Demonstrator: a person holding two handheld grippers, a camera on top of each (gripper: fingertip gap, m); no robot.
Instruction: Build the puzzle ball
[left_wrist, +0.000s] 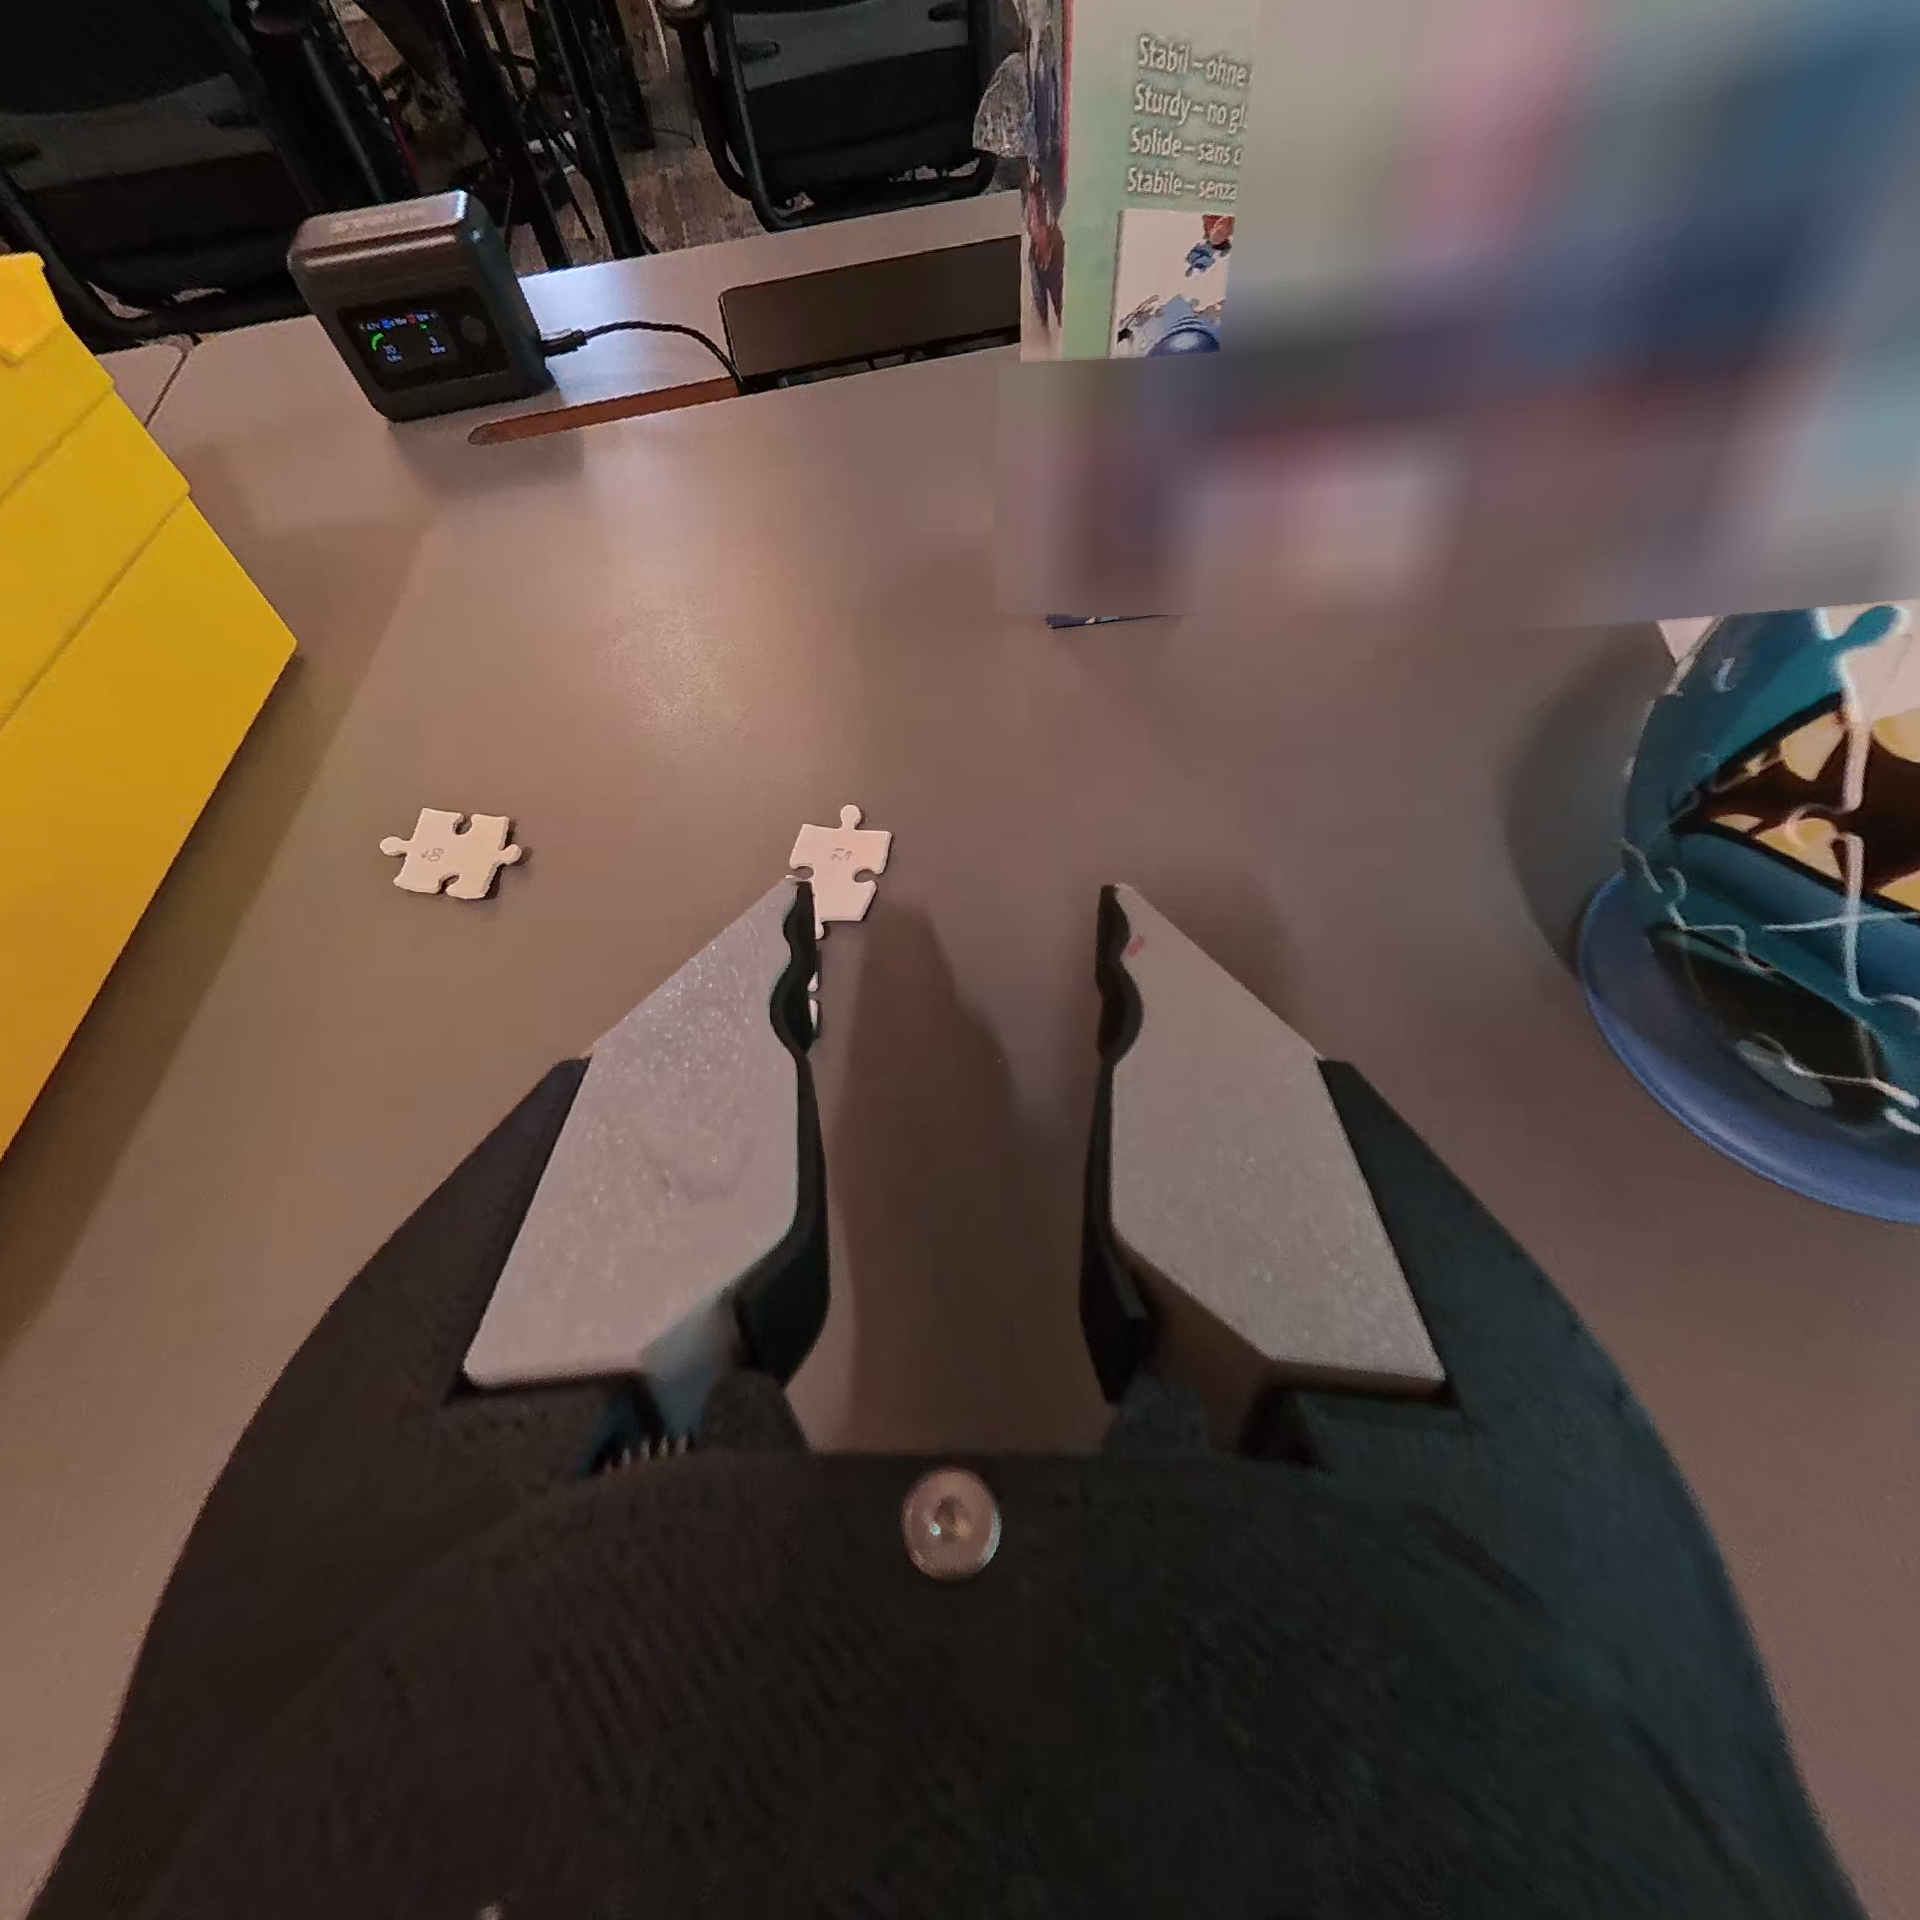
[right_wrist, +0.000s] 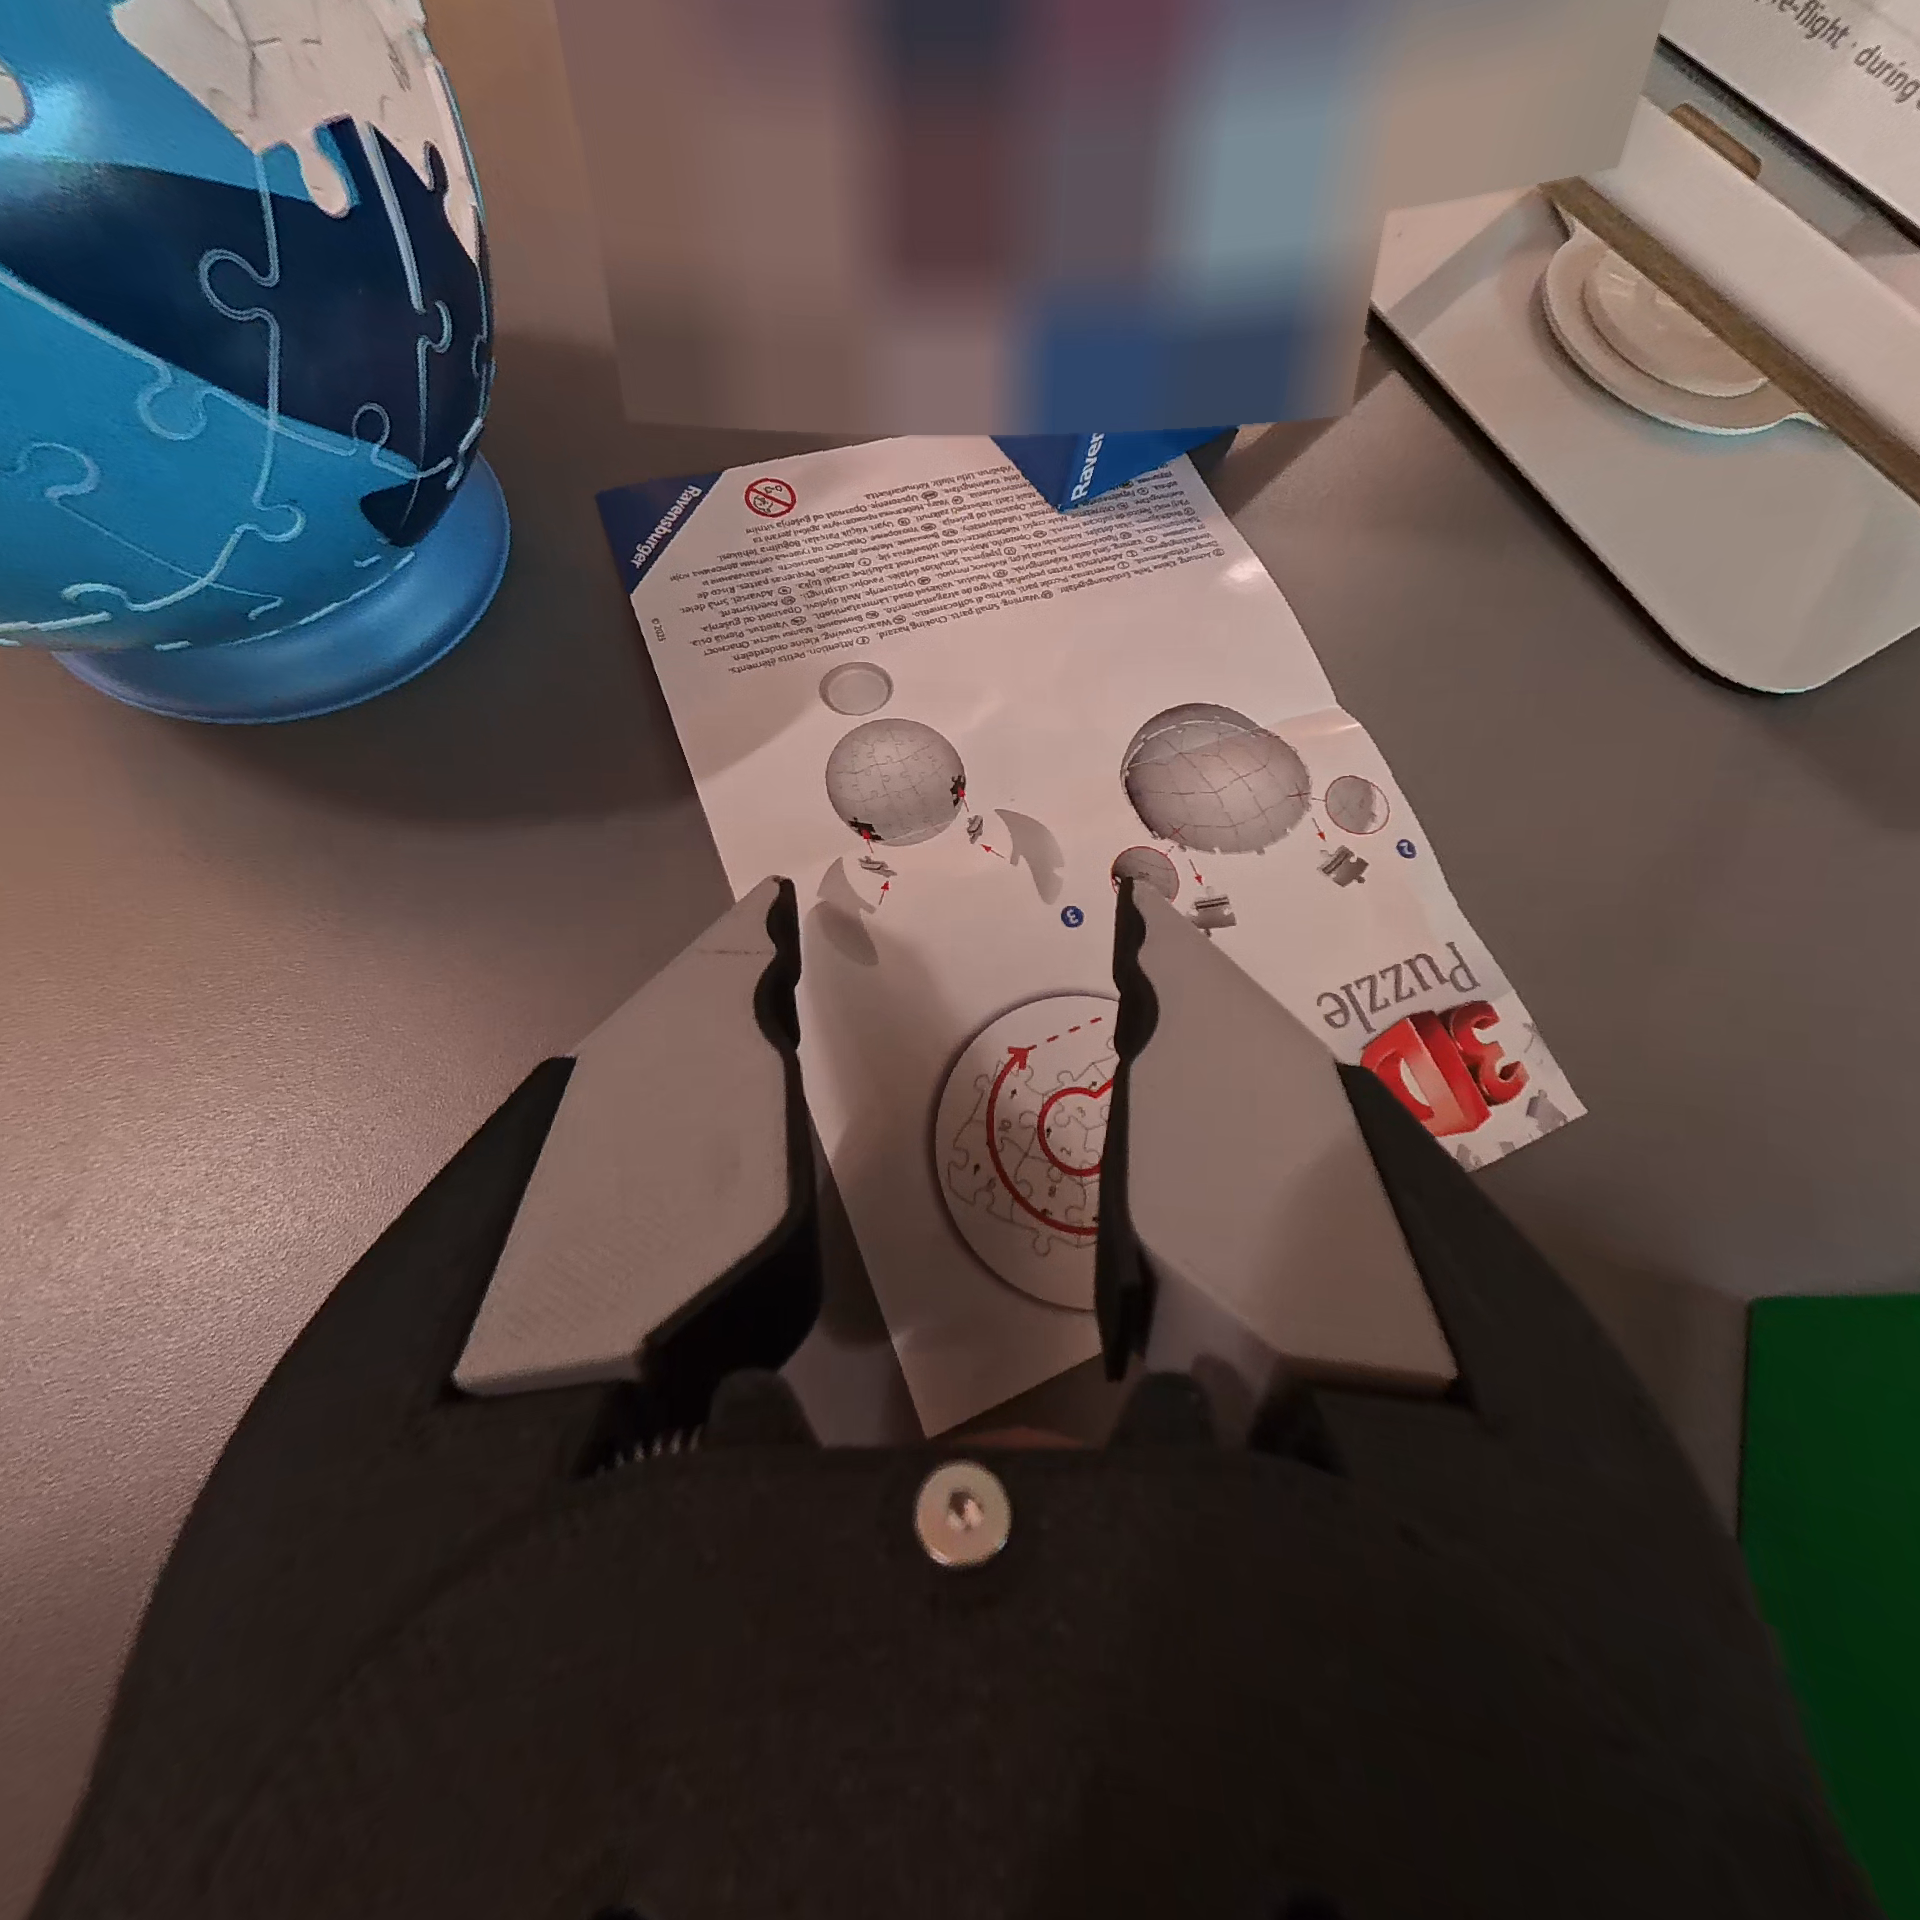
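The blue puzzle ball (left_wrist: 1766, 883) stands on a blue ring stand (left_wrist: 1704, 1132) at the right of the left wrist view, with a gap in its shell. It also shows at the upper left of the right wrist view (right_wrist: 208, 343) on its stand (right_wrist: 343, 634). Two loose white puzzle pieces lie face down on the grey table: one (left_wrist: 844, 868) just ahead of my left fingertip, one (left_wrist: 452, 852) farther left. My left gripper (left_wrist: 951, 888) is open and empty above the table. My right gripper (right_wrist: 948, 888) is open and empty over the instruction sheet (right_wrist: 1018, 707).
A yellow box (left_wrist: 94, 665) stands at the left. A dark power unit (left_wrist: 421, 301) with a cable sits at the back. The puzzle's carton (left_wrist: 1132, 177) stands behind. A white box (right_wrist: 1683, 395) is at the upper right, a green object (right_wrist: 1834, 1558) at the right edge. One gripper's finger ends stand about 35 cm off the other's. Between my left fingertips and the puzzle's carton (left_wrist: 1132, 177) there is roughly 15 cm.
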